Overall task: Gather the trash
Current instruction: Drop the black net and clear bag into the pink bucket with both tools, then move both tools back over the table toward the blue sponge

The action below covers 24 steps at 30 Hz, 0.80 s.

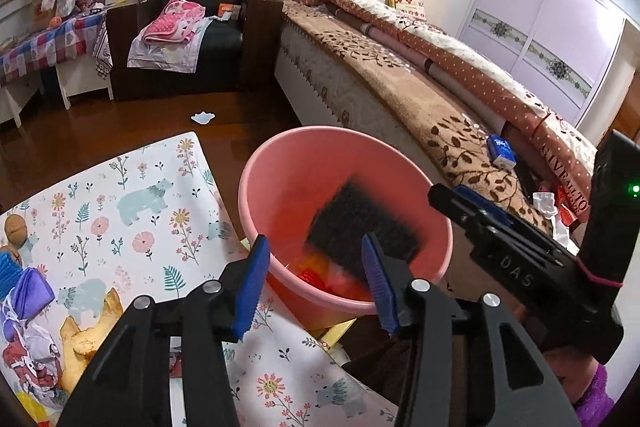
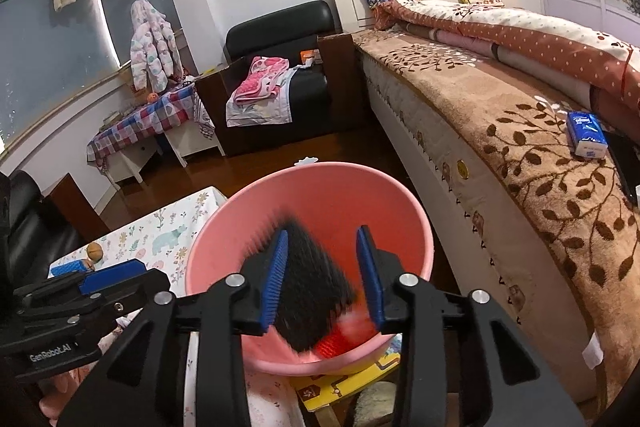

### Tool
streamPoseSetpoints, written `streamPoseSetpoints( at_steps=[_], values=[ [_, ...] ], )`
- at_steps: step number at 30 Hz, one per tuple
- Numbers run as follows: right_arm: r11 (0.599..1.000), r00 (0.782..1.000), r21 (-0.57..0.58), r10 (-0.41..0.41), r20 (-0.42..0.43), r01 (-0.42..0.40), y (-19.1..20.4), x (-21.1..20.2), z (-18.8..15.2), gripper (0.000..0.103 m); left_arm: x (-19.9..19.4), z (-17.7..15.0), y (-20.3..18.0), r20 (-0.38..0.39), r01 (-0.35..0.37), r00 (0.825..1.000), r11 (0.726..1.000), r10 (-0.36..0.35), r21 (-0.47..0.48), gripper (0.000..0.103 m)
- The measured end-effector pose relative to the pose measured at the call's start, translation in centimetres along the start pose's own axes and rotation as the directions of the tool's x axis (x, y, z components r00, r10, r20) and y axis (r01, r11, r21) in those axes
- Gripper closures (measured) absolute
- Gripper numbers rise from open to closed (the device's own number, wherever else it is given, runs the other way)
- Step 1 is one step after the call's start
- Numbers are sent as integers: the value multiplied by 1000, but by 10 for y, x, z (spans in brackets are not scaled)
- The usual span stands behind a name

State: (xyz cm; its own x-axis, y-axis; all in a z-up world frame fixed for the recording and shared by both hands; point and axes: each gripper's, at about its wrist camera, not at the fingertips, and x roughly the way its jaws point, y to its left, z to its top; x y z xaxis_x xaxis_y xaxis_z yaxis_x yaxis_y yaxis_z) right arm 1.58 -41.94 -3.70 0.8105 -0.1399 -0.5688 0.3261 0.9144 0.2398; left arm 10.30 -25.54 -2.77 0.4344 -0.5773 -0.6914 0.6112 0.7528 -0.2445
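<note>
Above the pink bucket (image 2: 224,255), both the right gripper (image 2: 322,279) and the left gripper (image 1: 316,287) hang with fingers apart, holding nothing. A blurred black sponge (image 2: 308,291) sits inside among red scraps. Beside the bucket, wrappers (image 1: 28,311) await on the floral tablecloth (image 1: 140,195).

Left gripper (image 1: 316,283): black linkage arms, silver rivets, blue ribbed fingers (image 1: 252,287); housing lettered "GenRobot.AI". Right gripper (image 2: 322,275): same build, "DAS" embossed, green indicator light, pink elastic band around its housing.
</note>
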Motion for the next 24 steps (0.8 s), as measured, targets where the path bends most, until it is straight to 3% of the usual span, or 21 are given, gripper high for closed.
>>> streamPoseSetpoints(
  at_steps=[14, 24],
  values=[
    [997, 998, -51, 66, 15, -65, 28, -24, -3, 64, -47, -6, 10, 89, -15, 996, 999, 18, -32, 49],
    [985, 991, -110, 137, 2, -136, 68, -36, -14, 64, -84, -17, 33, 127, -68, 989, 996, 75, -56, 45]
  ],
)
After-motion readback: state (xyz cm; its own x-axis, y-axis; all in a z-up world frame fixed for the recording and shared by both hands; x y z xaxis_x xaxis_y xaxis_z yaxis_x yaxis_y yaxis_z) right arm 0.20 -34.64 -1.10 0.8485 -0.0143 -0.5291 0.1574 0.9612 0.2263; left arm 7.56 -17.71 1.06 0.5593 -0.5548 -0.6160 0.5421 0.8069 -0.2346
